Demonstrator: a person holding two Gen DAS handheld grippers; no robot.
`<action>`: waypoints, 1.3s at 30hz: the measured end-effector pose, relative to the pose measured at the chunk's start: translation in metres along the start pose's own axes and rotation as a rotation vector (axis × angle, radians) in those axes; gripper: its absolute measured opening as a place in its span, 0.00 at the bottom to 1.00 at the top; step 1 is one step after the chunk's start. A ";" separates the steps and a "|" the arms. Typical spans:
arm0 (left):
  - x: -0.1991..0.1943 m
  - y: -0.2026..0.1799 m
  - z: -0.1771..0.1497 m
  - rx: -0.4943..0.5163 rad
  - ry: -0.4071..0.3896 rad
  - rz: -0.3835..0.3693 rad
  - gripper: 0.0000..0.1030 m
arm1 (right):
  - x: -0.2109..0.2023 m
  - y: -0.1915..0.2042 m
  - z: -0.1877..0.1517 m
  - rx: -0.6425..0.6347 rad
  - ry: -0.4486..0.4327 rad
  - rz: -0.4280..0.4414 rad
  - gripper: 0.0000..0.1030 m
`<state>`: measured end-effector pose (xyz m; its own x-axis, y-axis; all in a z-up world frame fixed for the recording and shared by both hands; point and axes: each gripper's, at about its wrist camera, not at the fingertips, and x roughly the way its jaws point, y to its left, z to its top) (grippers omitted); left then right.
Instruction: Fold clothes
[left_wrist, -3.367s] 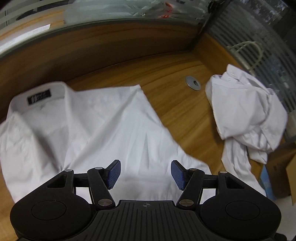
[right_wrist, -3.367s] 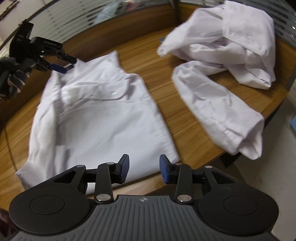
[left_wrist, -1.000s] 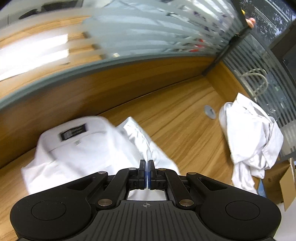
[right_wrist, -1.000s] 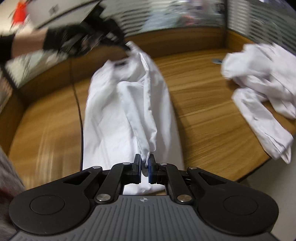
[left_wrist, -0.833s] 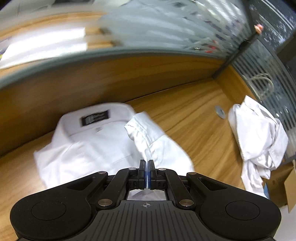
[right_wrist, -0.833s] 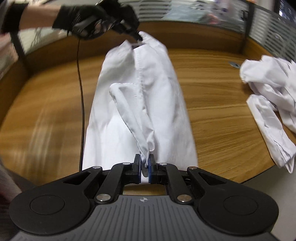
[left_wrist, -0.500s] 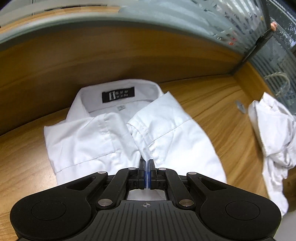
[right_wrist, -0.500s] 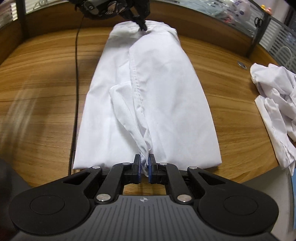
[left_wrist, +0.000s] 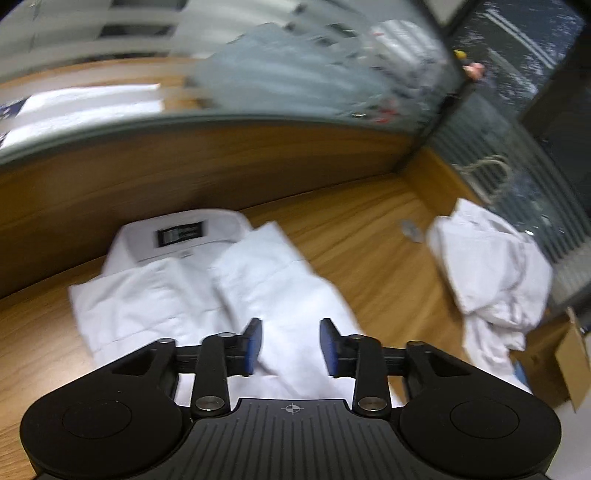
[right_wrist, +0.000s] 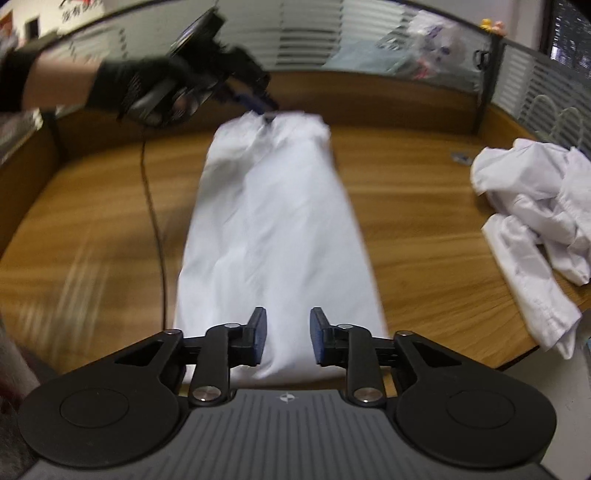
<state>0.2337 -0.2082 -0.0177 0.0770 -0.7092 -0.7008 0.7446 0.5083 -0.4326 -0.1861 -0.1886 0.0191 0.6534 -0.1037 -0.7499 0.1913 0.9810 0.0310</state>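
A cardboard box stands at the right edge of your left wrist view, beyond the counter; you cannot tell what is in it.

Your left tongs are spread wide with nothing between the blue pads, hovering over the collar end of the white shirt. From the right wrist camera you see your gloved left hand gripping that tool, angled down so the left tongs sit right at the collar.

Your right tongs are also wide apart and empty, poised over the hem end of the white shirt, which lies as a long narrow strip on the counter, both sides folded in.

A crumpled pile of white clothes lies well apart to the right, near the counter's edge.
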 end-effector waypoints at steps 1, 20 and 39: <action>0.001 -0.007 -0.001 0.015 0.005 -0.014 0.39 | 0.000 -0.006 0.006 0.003 -0.004 -0.007 0.32; 0.064 -0.034 -0.048 0.134 0.175 -0.007 0.43 | 0.117 -0.007 -0.001 -0.018 0.181 0.116 0.39; 0.093 0.000 0.036 -0.064 0.050 -0.021 0.42 | 0.103 -0.069 0.014 0.090 0.146 0.041 0.40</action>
<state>0.2650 -0.2917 -0.0622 0.0268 -0.6955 -0.7181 0.7018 0.5246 -0.4819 -0.1214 -0.2698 -0.0510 0.5500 -0.0328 -0.8345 0.2363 0.9645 0.1178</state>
